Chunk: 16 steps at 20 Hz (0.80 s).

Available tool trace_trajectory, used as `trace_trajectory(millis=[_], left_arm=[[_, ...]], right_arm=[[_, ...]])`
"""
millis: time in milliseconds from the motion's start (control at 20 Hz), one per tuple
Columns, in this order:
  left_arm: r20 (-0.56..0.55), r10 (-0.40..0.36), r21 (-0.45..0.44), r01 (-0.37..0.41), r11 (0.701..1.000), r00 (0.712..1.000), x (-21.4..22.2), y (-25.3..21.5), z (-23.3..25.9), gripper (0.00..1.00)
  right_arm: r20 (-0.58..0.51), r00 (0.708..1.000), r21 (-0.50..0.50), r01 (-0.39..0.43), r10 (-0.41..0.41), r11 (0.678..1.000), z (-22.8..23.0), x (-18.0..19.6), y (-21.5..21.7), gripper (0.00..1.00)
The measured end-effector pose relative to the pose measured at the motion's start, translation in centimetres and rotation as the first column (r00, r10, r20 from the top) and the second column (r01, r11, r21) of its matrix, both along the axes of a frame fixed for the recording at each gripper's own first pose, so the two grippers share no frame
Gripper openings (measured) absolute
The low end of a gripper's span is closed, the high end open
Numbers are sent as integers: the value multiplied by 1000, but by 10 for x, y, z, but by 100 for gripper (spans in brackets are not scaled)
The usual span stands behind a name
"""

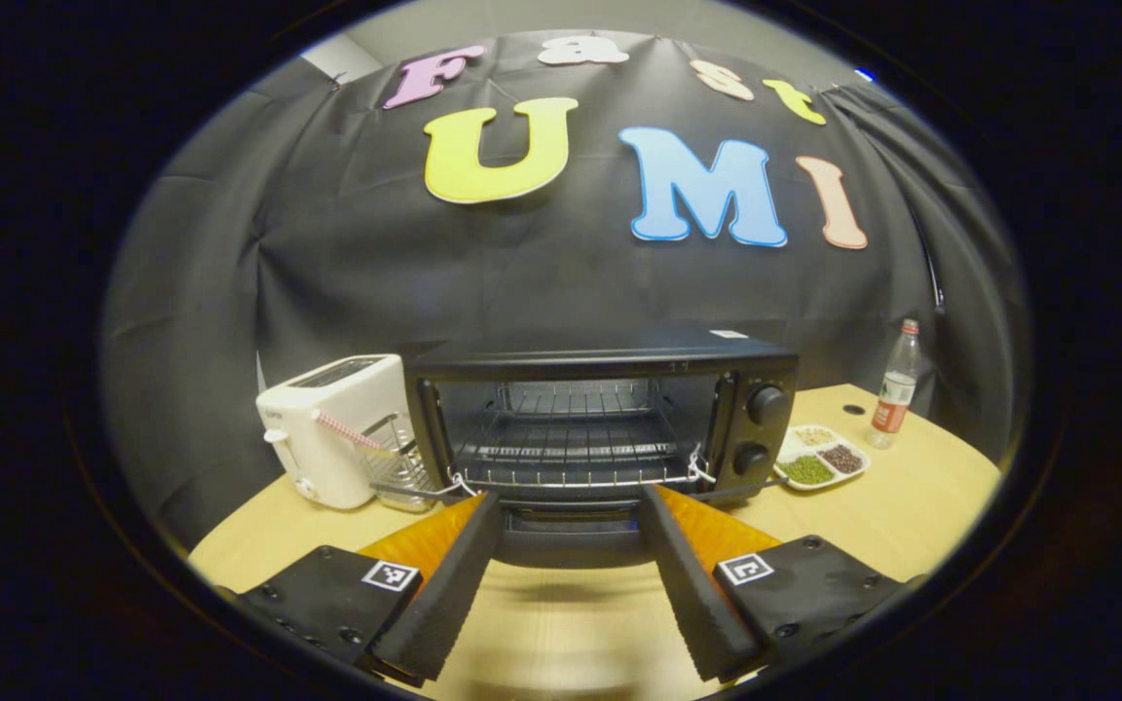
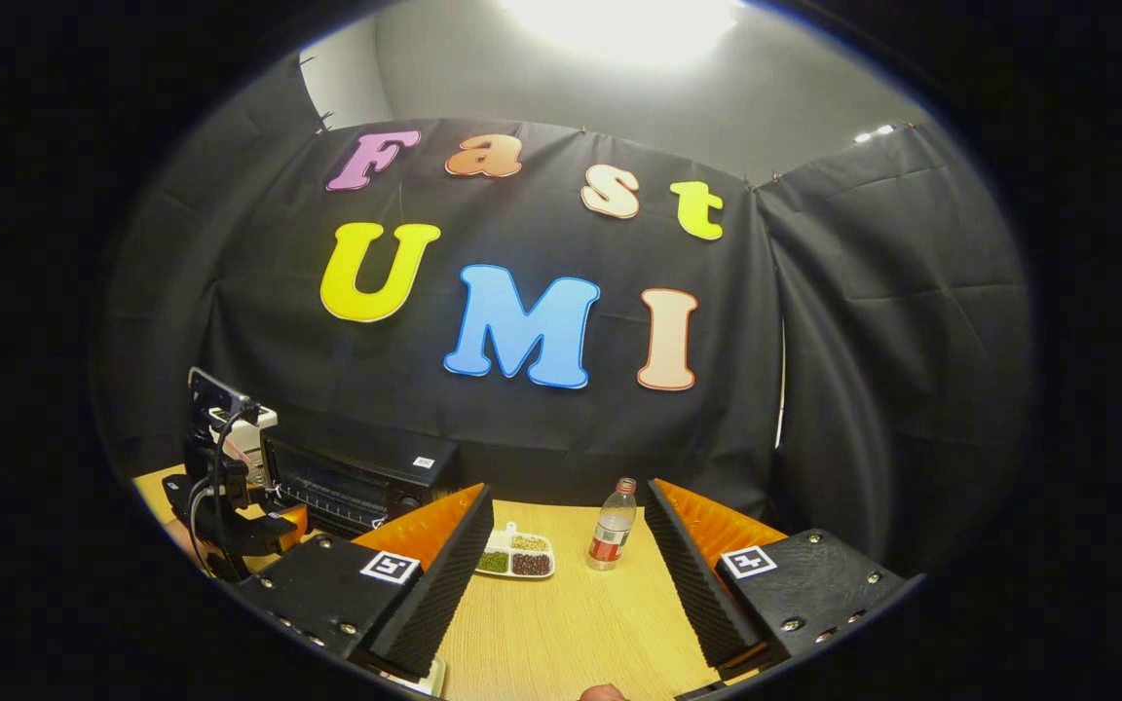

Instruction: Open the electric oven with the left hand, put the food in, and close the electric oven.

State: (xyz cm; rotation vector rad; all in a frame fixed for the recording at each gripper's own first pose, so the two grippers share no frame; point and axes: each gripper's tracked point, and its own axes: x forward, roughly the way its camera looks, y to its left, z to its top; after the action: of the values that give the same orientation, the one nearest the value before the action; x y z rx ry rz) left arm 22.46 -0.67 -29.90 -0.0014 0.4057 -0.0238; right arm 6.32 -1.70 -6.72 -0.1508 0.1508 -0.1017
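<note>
The black electric oven (image 1: 600, 419) stands open in the left gripper view, its door (image 1: 569, 534) folded down toward me and a bare wire rack (image 1: 566, 453) inside. My left gripper (image 1: 571, 495) hovers open just in front of the lowered door, a finger on each side, gripping nothing. A white divided tray of beans and grains (image 1: 819, 456) lies right of the oven. In the right gripper view my right gripper (image 2: 569, 487) is open and empty above the table, with the tray (image 2: 517, 562) ahead and the oven (image 2: 356, 482) far left.
A white toaster (image 1: 332, 428) and a wire basket (image 1: 395, 465) holding a striped stick stand left of the oven. A plastic bottle (image 1: 895, 387) stands at the right on the wooden table (image 1: 912, 497). The left gripper's body (image 2: 220, 467) fronts the oven.
</note>
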Motion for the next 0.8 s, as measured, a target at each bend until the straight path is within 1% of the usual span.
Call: trace_trajectory(millis=[250, 300, 450, 500, 550, 600, 650, 700, 800], left_arm=[[-45, 1, 2, -1, 1000, 999, -20, -1, -21, 100], [-57, 1, 2, -1, 1000, 998, -23, -1, -26, 96], [-105, 4, 4, -3, 1000, 994, -36, -2, -43, 96], [-120, 7, 5, -7, 1000, 993, -40, -2, -48, 100], [-129, 13, 7, -13, 1000, 992, -42, -1, -53, 92], [-138, 15, 8, -14, 1000, 990, -44, -1, -56, 100], [-143, 18, 7, -17, 1000, 990, -47, -2, -58, 100], [-145, 20, 6, -19, 1000, 989, -52, -2, -57, 96], [-128, 29, 5, -29, 1000, 991, -62, 1, -43, 96]], right_arm=[[-26, 1000, -4, -14, 14, 1000, -5, -10, 0, 97], [-30, 999, -6, -16, 16, 1000, -6, -13, 0, 97], [-44, 999, -2, -24, 24, 1000, -6, -22, 2, 97], [-53, 998, 2, -30, 30, 1000, -9, -24, 4, 97], [-60, 998, 6, -34, 34, 999, -10, -26, 4, 97], [-62, 997, 11, -39, 39, 999, -10, -28, 5, 97], [-63, 997, 19, -44, 45, 999, -8, -31, 7, 97], [-65, 997, 27, -49, 51, 998, -9, -32, 7, 97], [-68, 996, 51, -61, 64, 997, -12, -36, 8, 97]])
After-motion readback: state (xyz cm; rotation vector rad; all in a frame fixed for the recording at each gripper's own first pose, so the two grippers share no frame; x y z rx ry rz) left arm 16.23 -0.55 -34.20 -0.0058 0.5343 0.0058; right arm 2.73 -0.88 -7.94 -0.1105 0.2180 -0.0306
